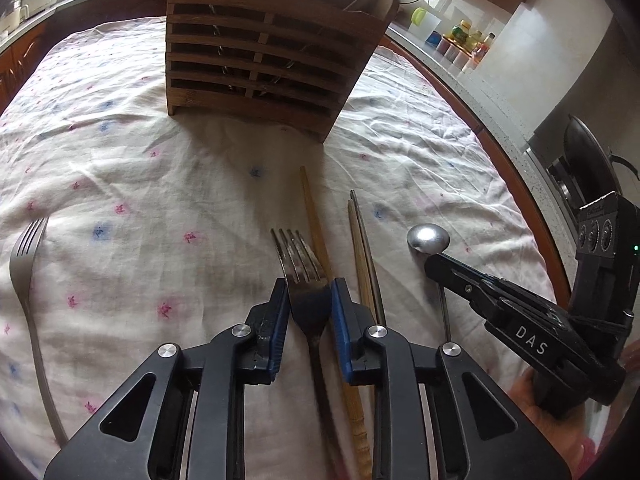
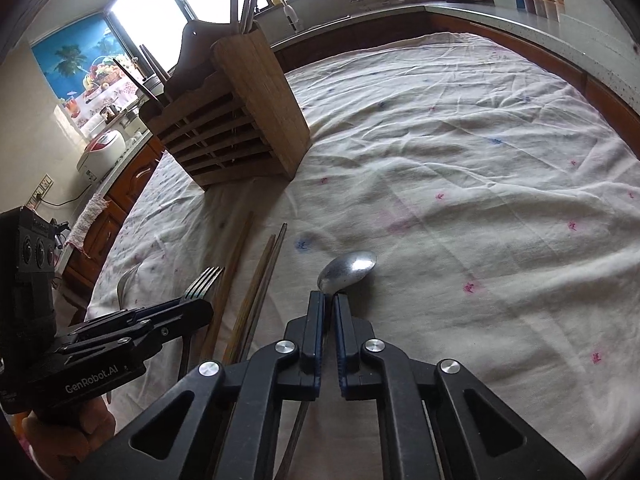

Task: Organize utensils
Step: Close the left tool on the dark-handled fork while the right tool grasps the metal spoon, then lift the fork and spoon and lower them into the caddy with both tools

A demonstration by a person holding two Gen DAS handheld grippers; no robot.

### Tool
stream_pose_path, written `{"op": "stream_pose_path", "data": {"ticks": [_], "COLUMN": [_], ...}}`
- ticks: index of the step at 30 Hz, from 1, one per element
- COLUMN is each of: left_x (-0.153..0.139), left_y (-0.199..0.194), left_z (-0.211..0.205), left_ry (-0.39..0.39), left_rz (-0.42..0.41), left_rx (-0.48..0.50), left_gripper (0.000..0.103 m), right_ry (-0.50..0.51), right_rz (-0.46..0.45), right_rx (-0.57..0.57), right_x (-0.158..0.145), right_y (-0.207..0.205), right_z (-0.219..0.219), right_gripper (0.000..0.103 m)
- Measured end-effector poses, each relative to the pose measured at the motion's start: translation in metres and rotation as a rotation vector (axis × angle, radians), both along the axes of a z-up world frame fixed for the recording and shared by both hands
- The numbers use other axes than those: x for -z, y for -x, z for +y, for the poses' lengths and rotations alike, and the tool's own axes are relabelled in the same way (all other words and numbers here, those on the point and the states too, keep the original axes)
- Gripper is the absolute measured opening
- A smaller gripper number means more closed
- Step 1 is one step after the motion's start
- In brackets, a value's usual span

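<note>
Pickup step: left claw (image 1: pixel 310 304) clamps the fork (image 1: pixel 306 280), right claw (image 2: pixel 328 312) pinches the spoon (image 2: pixel 348 270). Next, lift both toward the holder (image 1: pixel 260 52).

The tabletop (image 1: pixel 120 152) wears a wrinkled flowered cloth (image 1: pixel 400 152). A wooden holder (image 1: pixel 260 60) stands far; two forks (image 1: pixel 304 280), chopsticks (image 1: pixel 362 248) and a spoon (image 1: pixel 428 238) lie near.

A dark fork (image 1: pixel 306 280), three chopsticks (image 1: pixel 362 256) and a spoon (image 1: pixel 428 239) are laid side by side before a slatted wooden holder (image 1: pixel 260 56); another fork (image 1: pixel 24 272) is set apart.
</note>
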State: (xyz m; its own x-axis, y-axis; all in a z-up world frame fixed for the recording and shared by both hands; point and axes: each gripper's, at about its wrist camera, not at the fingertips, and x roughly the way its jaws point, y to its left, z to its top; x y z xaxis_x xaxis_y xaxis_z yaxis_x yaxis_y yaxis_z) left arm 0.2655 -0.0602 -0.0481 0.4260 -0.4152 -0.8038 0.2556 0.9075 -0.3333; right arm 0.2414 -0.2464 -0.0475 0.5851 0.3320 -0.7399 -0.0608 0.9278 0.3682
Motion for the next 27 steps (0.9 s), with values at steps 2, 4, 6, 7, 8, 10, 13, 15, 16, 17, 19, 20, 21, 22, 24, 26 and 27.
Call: {"op": "stream_pose_path", "data": {"ticks": [2, 4, 6, 7, 8, 10, 13, 15, 16, 17, 19, 20, 21, 22, 24, 26, 27], "left_x": [-0.002, -0.007, -0.014, -0.018, -0.022, -0.031, -0.045, -0.055, -0.060, -0.064, -0.073, -0.076, -0.079, -0.082, -0.087, -0.091, -0.093], "left_y": [0.003, 0.007, 0.012, 0.014, 0.016, 0.021, 0.028, 0.034, 0.037, 0.039, 0.044, 0.046, 0.048, 0.049, 0.052, 0.055, 0.056], "left_z": [0.005, 0.011, 0.018, 0.021, 0.025, 0.031, 0.041, 0.047, 0.050, 0.052, 0.057, 0.059, 0.061, 0.063, 0.066, 0.069, 0.070], "left_ry": [0.010, 0.025, 0.040, 0.048, 0.053, 0.066, 0.083, 0.097, 0.103, 0.108, 0.119, 0.126, 0.132, 0.135, 0.138, 0.153, 0.148], "left_rz": [-0.003, -0.014, -0.028, -0.035, -0.043, -0.064, -0.096, -0.119, -0.130, -0.141, -0.160, -0.166, -0.173, -0.181, -0.191, -0.201, -0.210], "left_rx": [-0.008, -0.018, -0.028, -0.034, -0.040, -0.051, -0.067, -0.074, -0.076, -0.079, -0.086, -0.088, -0.092, -0.096, -0.101, -0.105, -0.109], "left_gripper": [0.019, 0.019, 0.019, 0.019, 0.019, 0.019, 0.019, 0.019, 0.018, 0.018, 0.018, 0.017, 0.016, 0.007, 0.002, 0.002, 0.002], "right_ry": [-0.002, -0.010, -0.014, -0.018, -0.026, -0.029, -0.032, -0.034, -0.034, -0.034, -0.039, -0.043, -0.048, -0.053, -0.057, -0.056, -0.058], "right_rz": [-0.008, -0.018, -0.029, -0.035, -0.042, -0.059, -0.088, -0.109, -0.119, -0.129, -0.147, -0.155, -0.163, -0.170, -0.183, -0.196, -0.202], "right_rx": [-0.003, -0.001, 0.001, 0.001, 0.000, 0.002, 0.002, 0.002, 0.001, 0.002, 0.002, 0.001, 0.000, 0.002, 0.004, 0.006, 0.005], "right_x": [-0.002, -0.006, -0.011, -0.013, -0.017, -0.023, -0.035, -0.043, -0.047, -0.051, -0.058, -0.061, -0.065, -0.067, -0.073, -0.078, -0.080], "right_y": [0.003, 0.007, 0.009, 0.011, 0.013, 0.017, 0.021, 0.024, 0.026, 0.027, 0.031, 0.032, 0.033, 0.034, 0.036, 0.039, 0.040], "right_z": [0.001, 0.000, -0.001, -0.001, -0.002, -0.002, -0.002, -0.001, 0.000, 0.000, 0.000, -0.001, -0.001, -0.001, 0.000, 0.000, 0.001], "right_gripper": [0.003, 0.002, 0.002, 0.002, 0.002, 0.002, 0.002, 0.002, 0.002, 0.002, 0.002, 0.002, 0.002, 0.002, 0.002, 0.002, 0.002]}}
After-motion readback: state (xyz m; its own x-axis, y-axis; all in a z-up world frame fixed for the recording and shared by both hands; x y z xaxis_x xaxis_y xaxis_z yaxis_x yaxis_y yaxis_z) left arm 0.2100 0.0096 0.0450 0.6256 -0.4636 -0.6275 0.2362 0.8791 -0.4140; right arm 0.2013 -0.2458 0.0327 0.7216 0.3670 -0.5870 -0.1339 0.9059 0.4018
